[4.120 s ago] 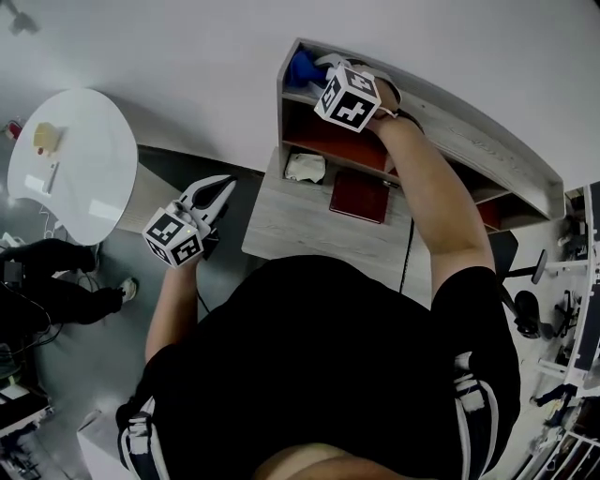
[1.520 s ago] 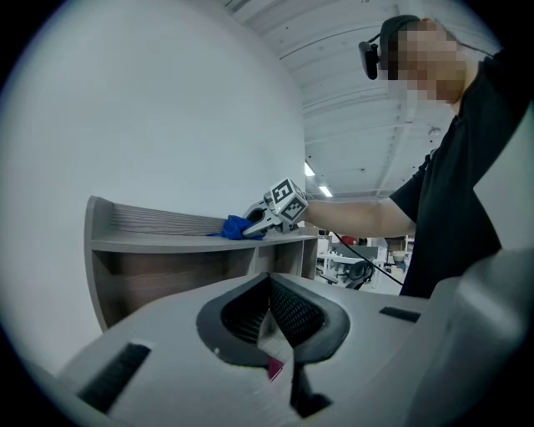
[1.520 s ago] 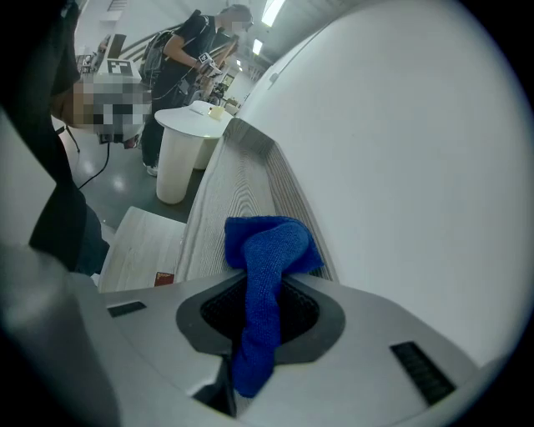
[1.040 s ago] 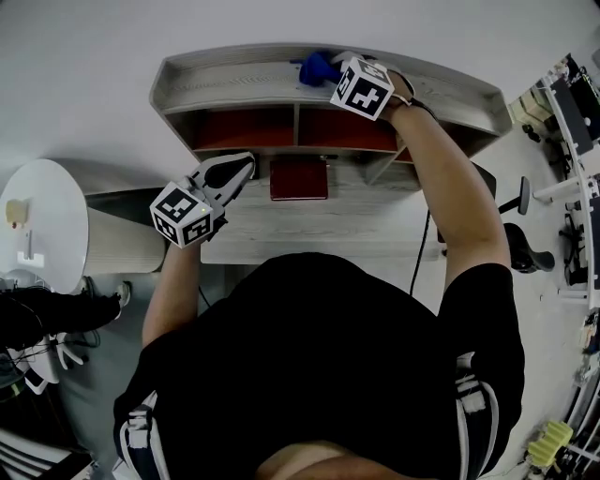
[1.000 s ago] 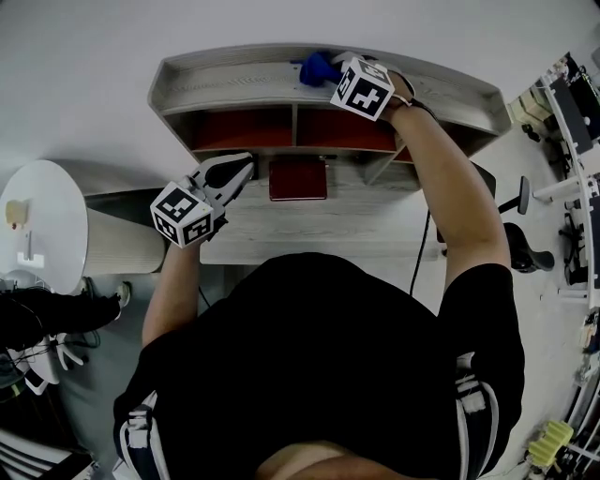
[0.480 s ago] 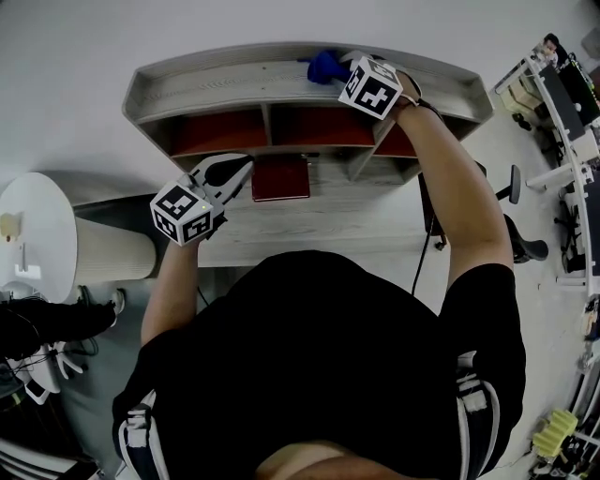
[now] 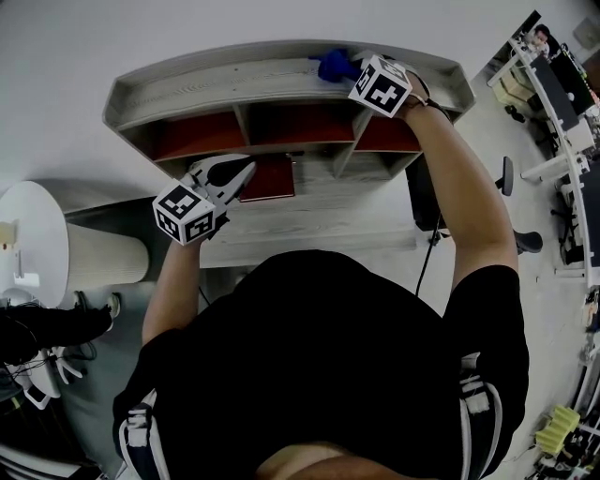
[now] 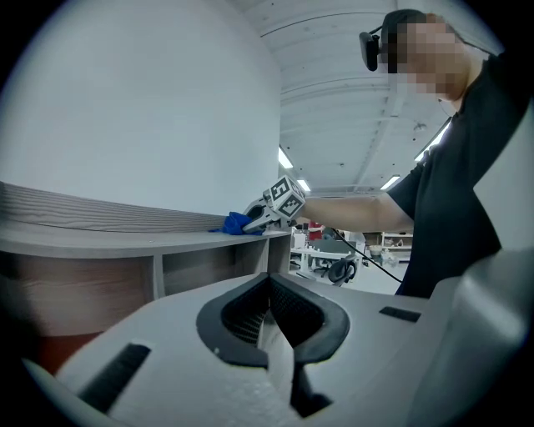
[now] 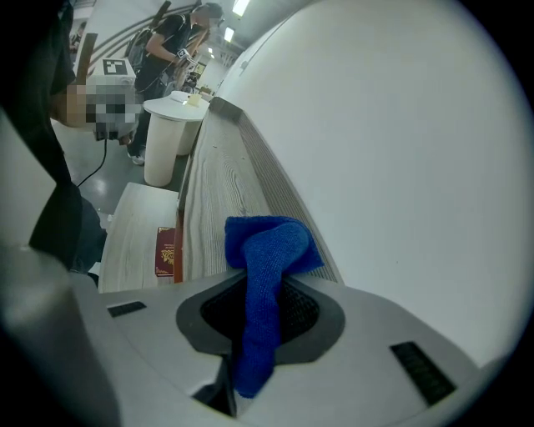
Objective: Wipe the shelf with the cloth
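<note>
Head view. The shelf [image 7: 234, 80] is a pale wood-grain unit that runs across the top of the frame against a white wall [image 7: 141, 28]. Under its top board are 3 open compartments [image 7: 295, 124] with red backs. The unit stands on a table [image 7: 319, 220] of the same pale wood.

The right claw [image 7: 354, 69] is at top centre-right, with the arm stretched out over the table. Its jaws are clamped on the blue cloth [image 7: 332, 66]. The cloth lies on the shelf's top board, right of centre and close to the raised back edge. In the right gripper view the cloth is pinched between the 2 jaws. 1 end hangs back toward the camera. The other end is bunched in a fold ahead of the tips and rests on the board.

The left claw [image 7: 246, 169] is at centre-left, above the left part of the table and in front of the left compartment, clear of the shelf. In the left gripper view its jaws are pressed together with nothing between them. The right claw and the cloth show small on the top board in the middle distance.

A red book [image 7: 269, 178] lies flat on the table, just in front of the middle compartment and beside the left claw's tips in the picture.

A round white table [image 7: 23, 239] is at the left edge of the frame. A black cable [image 7: 424, 258] hangs past the table's front edge at the right. In the right gripper view, a person [image 9: 171, 42] stands in the background at upper left, next to the round white table.
</note>
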Motion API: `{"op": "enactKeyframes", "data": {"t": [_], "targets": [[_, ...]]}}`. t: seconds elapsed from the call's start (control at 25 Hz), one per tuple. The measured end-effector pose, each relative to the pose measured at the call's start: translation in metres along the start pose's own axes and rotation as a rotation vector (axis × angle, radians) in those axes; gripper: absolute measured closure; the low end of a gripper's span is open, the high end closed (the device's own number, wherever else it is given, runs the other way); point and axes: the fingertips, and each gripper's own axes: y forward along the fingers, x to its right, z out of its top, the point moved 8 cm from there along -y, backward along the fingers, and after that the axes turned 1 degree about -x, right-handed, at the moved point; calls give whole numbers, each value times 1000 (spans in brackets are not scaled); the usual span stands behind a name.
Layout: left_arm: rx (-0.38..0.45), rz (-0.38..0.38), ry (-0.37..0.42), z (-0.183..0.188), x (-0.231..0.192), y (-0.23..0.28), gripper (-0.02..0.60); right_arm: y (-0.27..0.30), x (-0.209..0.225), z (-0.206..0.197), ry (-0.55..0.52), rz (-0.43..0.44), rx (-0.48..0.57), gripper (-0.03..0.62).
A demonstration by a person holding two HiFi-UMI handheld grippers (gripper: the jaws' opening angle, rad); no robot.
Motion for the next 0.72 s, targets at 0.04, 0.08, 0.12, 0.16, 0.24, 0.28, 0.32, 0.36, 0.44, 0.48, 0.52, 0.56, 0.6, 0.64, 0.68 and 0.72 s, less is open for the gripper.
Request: {"op": "enactKeyframes", "data": {"t": [0.04,0.08,0.12,0.16,0.24,0.28,0.32,0.36,0.44,0.48,0.52,0.56,0.6,0.64,0.68,0.72], "targets": [[-2,-6,2,1,3,5,565,-2,1,-5,5,-2,-1,534],[-4,-12,3,1,6,9,565,-4,2,-10,9,-5,-3,534],[-7,-18,5,2,8,14,565,-6,3,-15,15,-6,-6,534],[-9,-23,6,1,10,19,565,-7,3,-21,21,-8,-10,534],[-11,-29,4,1,14,28,565,-11,6,-32,26,-11,-16,534],[-11,-32,2,0,16,33,565,-13,7,-38,27,-13,-18,534],[-13,-37,1,-1,19,37,565,-16,9,-44,33,-15,-19,534],[-15,-44,1,-1,21,43,565,-18,10,-51,47,-17,-18,534],[-21,-59,2,-1,27,52,565,-22,13,-65,88,-22,-16,534],[-25,-66,3,-1,29,57,565,-23,14,-71,100,-26,-19,534],[-28,-71,4,-2,31,61,565,-25,16,-77,105,-31,-26,534],[-31,-76,4,-2,33,64,565,-27,17,-83,107,-35,-33,534],[-32,-79,4,-2,33,68,565,-28,18,-89,109,-39,-40,534],[-31,-81,3,-2,34,71,565,-30,20,-94,113,-43,-48,534],[-30,-83,2,-2,35,74,565,-31,21,-100,119,-46,-55,534],[-29,-86,0,-2,35,77,565,-33,23,-106,125,-49,-61,534]]}}
